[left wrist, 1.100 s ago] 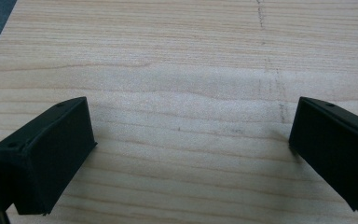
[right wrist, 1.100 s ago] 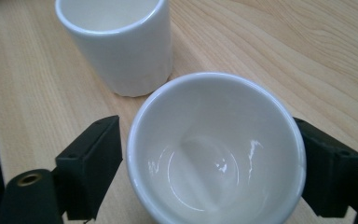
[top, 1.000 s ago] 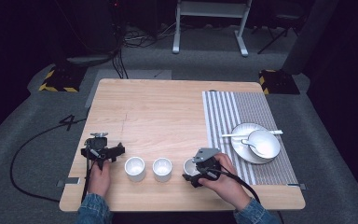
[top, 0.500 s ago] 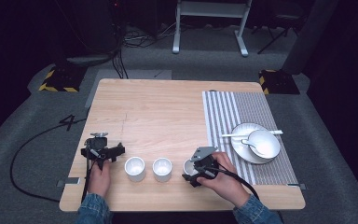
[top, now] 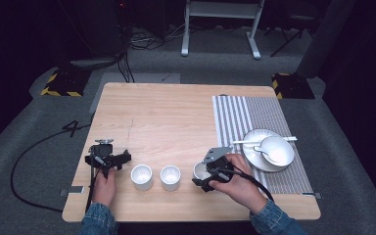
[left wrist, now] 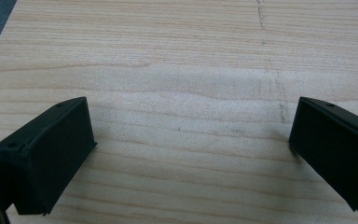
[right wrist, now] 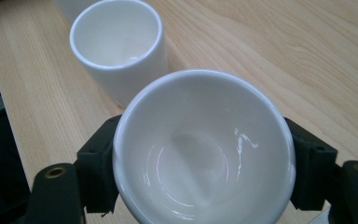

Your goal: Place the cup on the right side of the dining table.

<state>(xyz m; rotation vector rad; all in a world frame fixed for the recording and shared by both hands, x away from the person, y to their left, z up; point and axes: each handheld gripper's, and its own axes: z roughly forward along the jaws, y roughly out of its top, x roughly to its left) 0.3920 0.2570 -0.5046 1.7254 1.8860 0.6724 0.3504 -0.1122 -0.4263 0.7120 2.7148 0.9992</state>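
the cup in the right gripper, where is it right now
In the high view the cup sits between the fingers of the right gripper near the table's front edge, right of two other white cups and left of the plate.

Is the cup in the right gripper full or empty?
Empty. The right gripper view looks straight into the cup, and its glossy white bottom is bare; the right gripper clamps it on both sides.

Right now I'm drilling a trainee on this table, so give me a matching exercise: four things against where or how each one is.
1 right tool
2 left tool
3 spoon
4 striped mat

A open, nothing between its jaws
B under the plate
C shut on a white cup
D across the plate, beside the bowl

Pairs: 1-C, 2-A, 3-D, 4-B
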